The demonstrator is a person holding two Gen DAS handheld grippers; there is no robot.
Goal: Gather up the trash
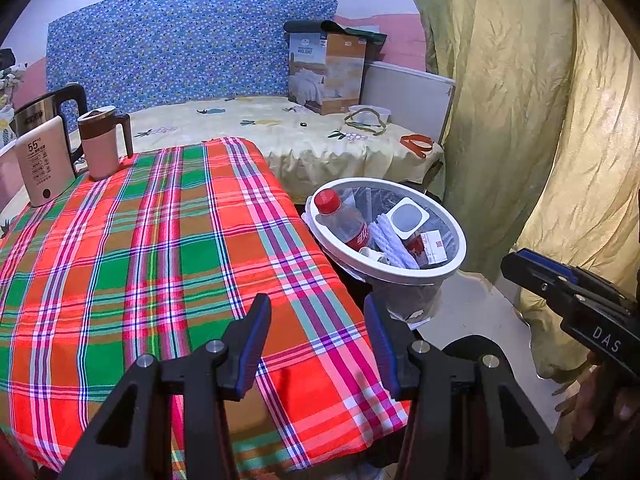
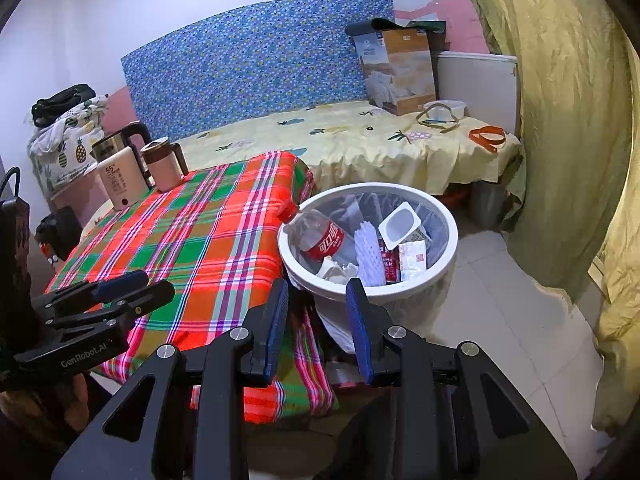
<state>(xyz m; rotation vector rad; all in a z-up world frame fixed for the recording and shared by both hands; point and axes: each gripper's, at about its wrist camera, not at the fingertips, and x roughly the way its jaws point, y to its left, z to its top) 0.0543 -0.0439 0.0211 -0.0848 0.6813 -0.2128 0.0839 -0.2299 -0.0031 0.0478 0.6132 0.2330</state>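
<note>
A white-rimmed trash bin [image 1: 456, 268] [image 2: 450, 216] stands on the floor beside the plaid-covered table [image 1: 160, 240] [image 2: 208, 240]. In it lie a cola bottle [image 1: 346, 220] [image 2: 320, 238], a white foam net [image 1: 392, 240] [image 2: 368, 252], a white plastic cup [image 1: 408, 218] [image 2: 400, 226] and small cartons [image 1: 434, 246] [image 2: 412, 266]. My left gripper [image 1: 318, 344] is open and empty over the table's near right edge; it also shows in the right wrist view [image 2: 132, 292]. My right gripper [image 2: 318, 326] is open and empty just before the bin; it shows at the right of the left wrist view [image 1: 532, 268].
A kettle [image 1: 42, 160] [image 2: 120, 178] and a pink mug [image 1: 102, 142] [image 2: 164, 168] stand at the table's far left. A bed [image 1: 280, 128] [image 2: 360, 140] lies behind with a box [image 1: 326, 72] [image 2: 400, 70] and straps. Curtains [image 1: 520, 120] [image 2: 568, 140] hang at the right over tiled floor.
</note>
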